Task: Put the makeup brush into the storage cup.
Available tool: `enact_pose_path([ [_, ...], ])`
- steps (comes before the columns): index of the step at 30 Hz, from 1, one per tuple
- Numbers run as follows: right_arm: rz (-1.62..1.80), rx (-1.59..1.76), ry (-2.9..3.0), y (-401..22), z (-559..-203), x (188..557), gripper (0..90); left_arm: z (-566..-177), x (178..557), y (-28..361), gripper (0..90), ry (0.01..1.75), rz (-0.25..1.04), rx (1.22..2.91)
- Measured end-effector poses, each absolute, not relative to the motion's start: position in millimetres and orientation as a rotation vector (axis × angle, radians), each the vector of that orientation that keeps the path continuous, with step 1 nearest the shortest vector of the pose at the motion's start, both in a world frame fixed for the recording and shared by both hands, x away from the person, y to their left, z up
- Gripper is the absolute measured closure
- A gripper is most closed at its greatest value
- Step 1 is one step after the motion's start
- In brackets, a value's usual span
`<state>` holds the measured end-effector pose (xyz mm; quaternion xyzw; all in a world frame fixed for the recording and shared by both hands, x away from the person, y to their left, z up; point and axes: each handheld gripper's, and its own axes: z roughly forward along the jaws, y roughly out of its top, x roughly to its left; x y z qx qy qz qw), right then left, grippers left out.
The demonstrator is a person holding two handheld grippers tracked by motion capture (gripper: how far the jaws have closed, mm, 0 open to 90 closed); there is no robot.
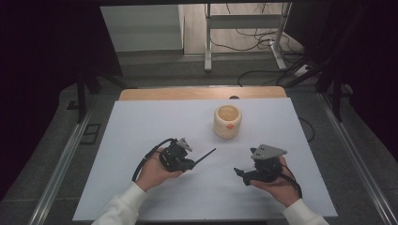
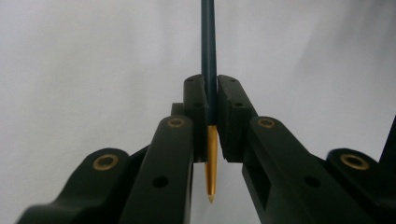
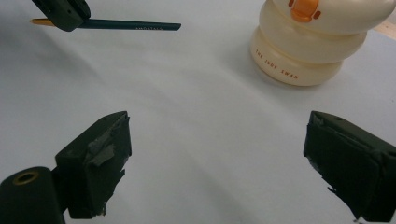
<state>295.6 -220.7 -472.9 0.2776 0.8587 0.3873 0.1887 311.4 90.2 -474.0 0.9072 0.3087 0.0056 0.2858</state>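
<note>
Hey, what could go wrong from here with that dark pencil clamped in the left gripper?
1. The left gripper pinches the thin dark teal pencil with a gold tip near that tip, so the long free end may pivot or slip.
2. The cream rounded holder with an orange button stands loose on the white table sheet; a missed insertion might tip it while the open right gripper stays clear.

Premises present as a lab or recording workspace rather than a home. A table (image 1: pixel 141 94) at centre frame is covered by a plain white sheet (image 1: pixel 155 136) and flanked by dark curtains. Metal rails (image 1: pixel 61 164) run along both sides. At upper right, loose cables (image 1: pixel 256 40) lie on the floor around a metal stand (image 1: pixel 209 37).
</note>
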Motion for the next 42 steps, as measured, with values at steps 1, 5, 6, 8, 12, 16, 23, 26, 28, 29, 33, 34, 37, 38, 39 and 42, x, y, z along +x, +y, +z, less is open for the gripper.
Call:
enact_pose_path([
  [1,1.09,0.781,2.415,-220.0,-472.5,296.0,7.6,-474.0,311.3,90.6,83.7,0.826,0.015,2.423],
  [5,1.088,0.778,2.416,-217.3,-471.9,297.5,7.1,-474.6,311.4,90.9,83.7,0.826,0.013,2.419],
  [6,1.086,0.777,2.418,-216.0,-471.8,298.0,7.0,-474.6,311.4,90.9,83.7,0.827,0.012,2.421],
  [8,1.076,0.765,2.431,-213.3,-471.7,299.2,7.2,-474.8,311.4,90.8,83.7,0.825,0.011,2.422],
  [12,1.064,0.74,2.435,-206.2,-471.2,300.5,6.8,-474.9,311.2,90.5,83.7,0.818,0.009,2.428],
  [16,1.048,0.724,2.441,-202.5,-472.2,302.4,6.6,-474.8,311.0,90.6,83.7,0.815,0.009,2.428],
  [23,1.037,0.708,2.441,-198.8,-471.3,304.5,6.8,-474.6,310.8,90.7,83.7,0.813,0.01,2.429],
  [26,1.04,0.707,2.438,-196.8,-471.1,305.4,6.8,-474.7,310.8,90.4,83.7,0.811,0.01,2.43],
  [28,1.035,0.701,2.439,-195.8,-471.3,306.0,6.8,-474.8,310.8,90.1,83.7,0.81,0.009,2.431],
  [29,1.032,0.698,2.441,-195.2,-471.3,306.2,6.8,-474.9,310.8,90.0,83.7,0.81,0.008,2.432],
  [33,1.02,0.679,2.453,-191.2,-471.4,307.4,6.8,-474.7,311.0,90.1,83.7,0.81,0.006,2.431],
  [34,1.02,0.679,2.453,-191.2,-471.4,307.4,6.8,-474.7,311.0,90.1,83.7,0.809,0.006,2.431],
  [37,1.017,0.657,2.464,-187.6,-470.6,307.7,8.3,-474.6,310.7,89.8,83.7,0.807,0.004,2.431],
  [38,1.013,0.643,2.466,-185.1,-470.5,308.2,8.3,-474.8,310.5,89.3,83.7,0.808,0.002,2.43],
  [39,1.013,0.643,2.466,-185.1,-470.5,308.2,8.3,-474.8,310.5,89.3,83.7,0.808,0.002,2.43],
  [42,1.01,0.637,2.465,-181.9,-470.9,309.0,8.6,-474.8,310.5,89.0,83.7,0.805,0.001,2.433],
])
